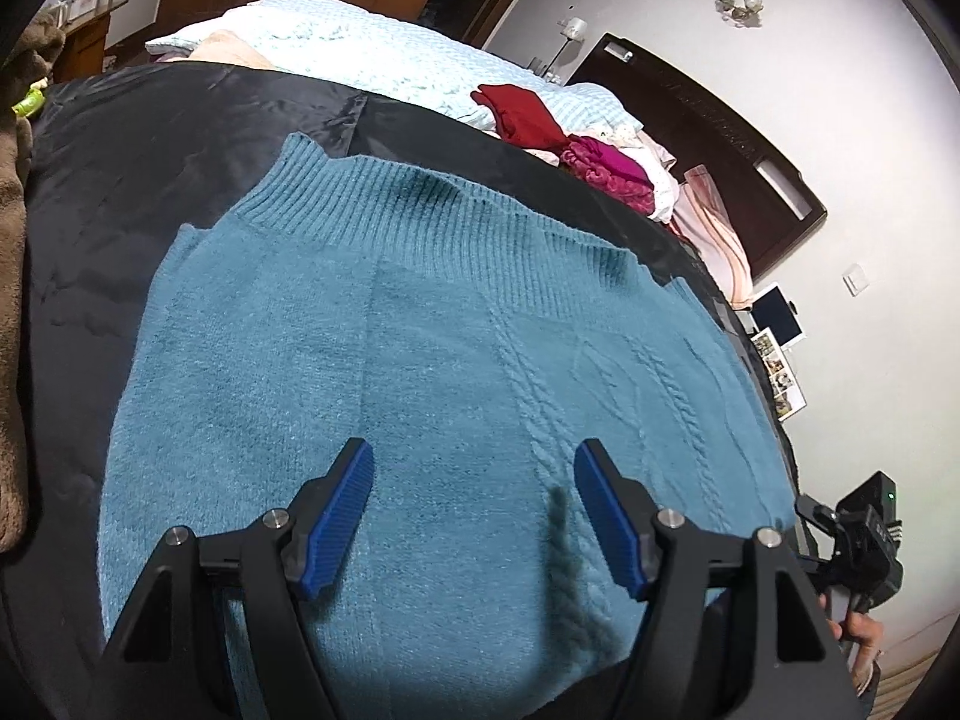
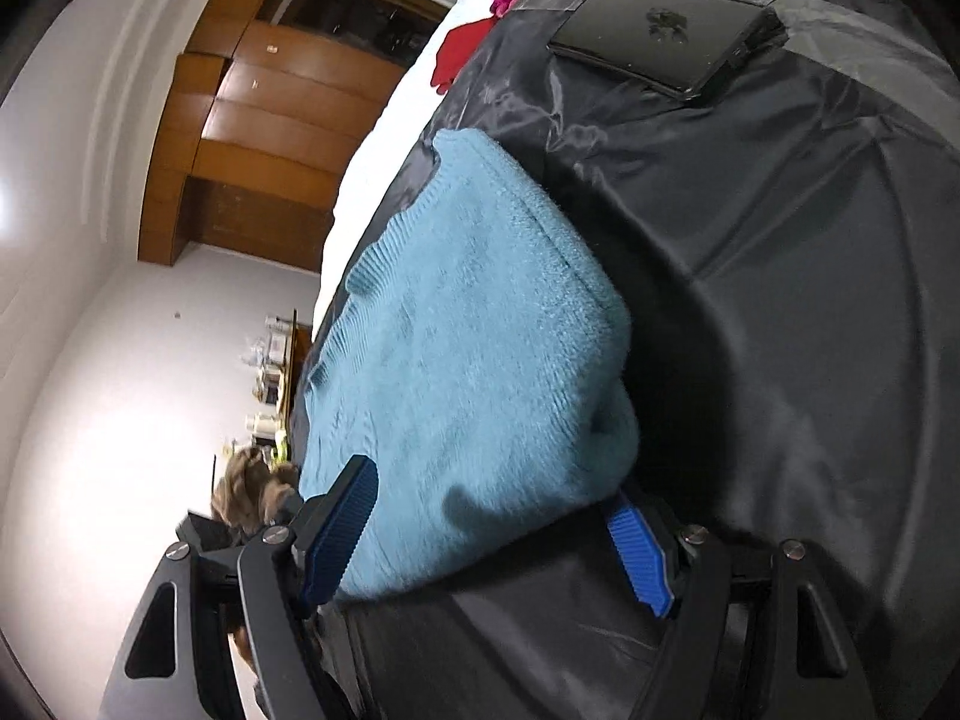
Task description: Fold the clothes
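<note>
A teal knitted sweater point(image 1: 420, 360) lies flat on a black sheet point(image 1: 150, 138) spread over the bed, its ribbed hem at the far side. My left gripper point(image 1: 474, 480) hovers over the sweater's near part, open, with nothing between its blue fingers. The right wrist view shows the same sweater point(image 2: 468, 348) from its side, folded into a thick bundle. My right gripper point(image 2: 498, 516) is open, its jaws spread on either side of the sweater's near folded edge. One blue finger point(image 2: 342, 534) lies over the sweater and the other point(image 2: 639, 558) sits partly tucked under the edge.
A pile of red and magenta clothes point(image 1: 558, 132) lies on the pale blue blanket point(image 1: 372, 54) behind the sheet. A dark flat device point(image 2: 660, 36) rests on the black sheet point(image 2: 810, 300). A brown fluffy blanket point(image 1: 12, 270) is at the left. A wooden wardrobe point(image 2: 264, 138) stands behind.
</note>
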